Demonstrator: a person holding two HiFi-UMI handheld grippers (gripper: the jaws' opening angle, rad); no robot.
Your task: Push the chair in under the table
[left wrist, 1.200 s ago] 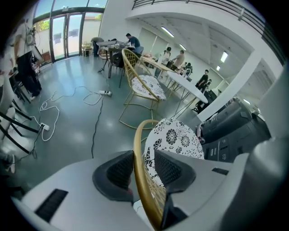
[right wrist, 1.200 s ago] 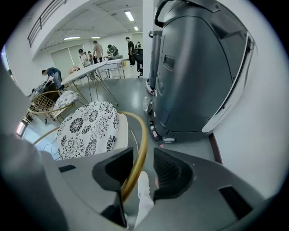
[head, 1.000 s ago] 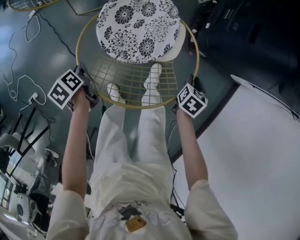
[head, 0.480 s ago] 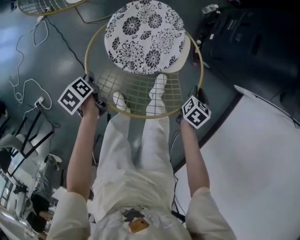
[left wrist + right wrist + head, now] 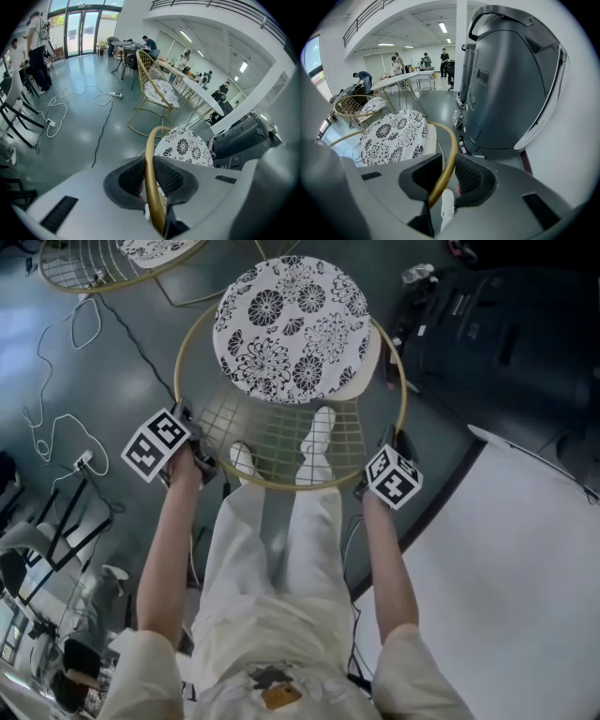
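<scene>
Nearest, cream-trousered legs (image 5: pixel 309 549) & bare forearms reach fwd. L gripper (image 5: pixel 150 183) is clamped on the gold tube rim (image 5: pixel 149 154) of the round gold wire-mesh chair (image 5: pixel 281 427), jaws nearly closed, rim pinched btwn the pads. R gripper (image 5: pixel 447 180) is likewise closed on the same rim at its opp. side, jaws a bit wider. White shoes (image 5: pixel 319 432) show thru the mesh. Beyond, the round black-&-white floral cushion (image 5: pixel 291 329) lies on the seat. Chair stands on the dark grey floor (image 5: pixel 122 371), just beside the white table (image 5: pixel 525 596) at head view's right, not under it. Farther: white cable & plug (image 5: pixel 82 461) at left, big dark grey machine (image 5: pixel 506 334) at right, second gold chair (image 5: pixel 94 268) top left.
</scene>
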